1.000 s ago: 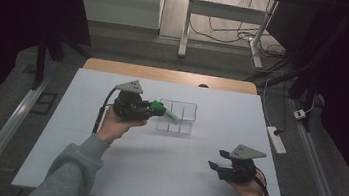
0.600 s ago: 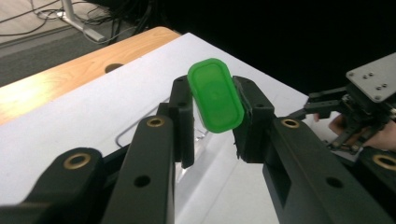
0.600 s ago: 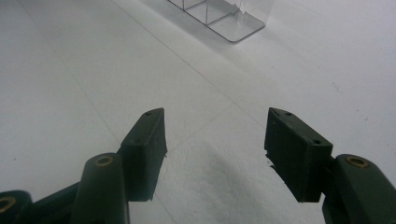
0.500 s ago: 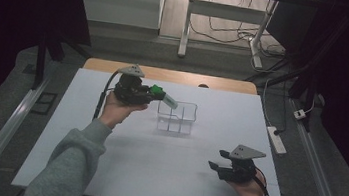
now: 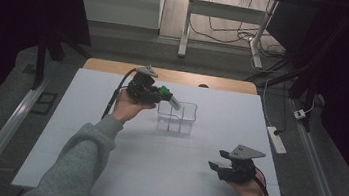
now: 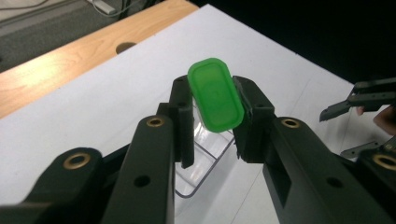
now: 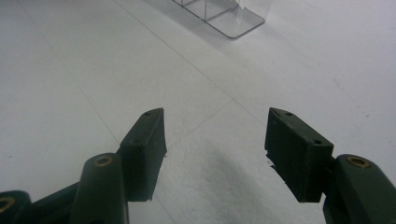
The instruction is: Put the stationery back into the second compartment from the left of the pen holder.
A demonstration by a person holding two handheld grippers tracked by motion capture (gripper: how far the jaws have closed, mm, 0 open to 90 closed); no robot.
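On the desk (image 5: 82, 132), white-topped with a wooden strip along its far edge, the clear divided box (image 5: 176, 117) stands a little past the middle. Its compartments (four, as far as the high view lets you count) look empty; the walls are transparent, so anything small inside would be hard to tell.

Your left gripper (image 5: 155, 92) is lifted off the desk at the box's left side, and its jaws are closed on a tube with a green cap (image 5: 168, 97). The cap end sits between the jaws; the clear body runs out to the right and slightly downward, with its far tip over the box's near-left part, above the rim. So the long axis lies close to level, tilted down toward the box. In the left gripper view you look straight at the green cap (image 6: 215, 94), pinched from both sides, with a corner of the box (image 6: 205, 161) below it.

Your right gripper (image 5: 221, 169) hovers low at the desk's near right, well apart from the box, its jaws spread wide with nothing between them (image 7: 215, 140).
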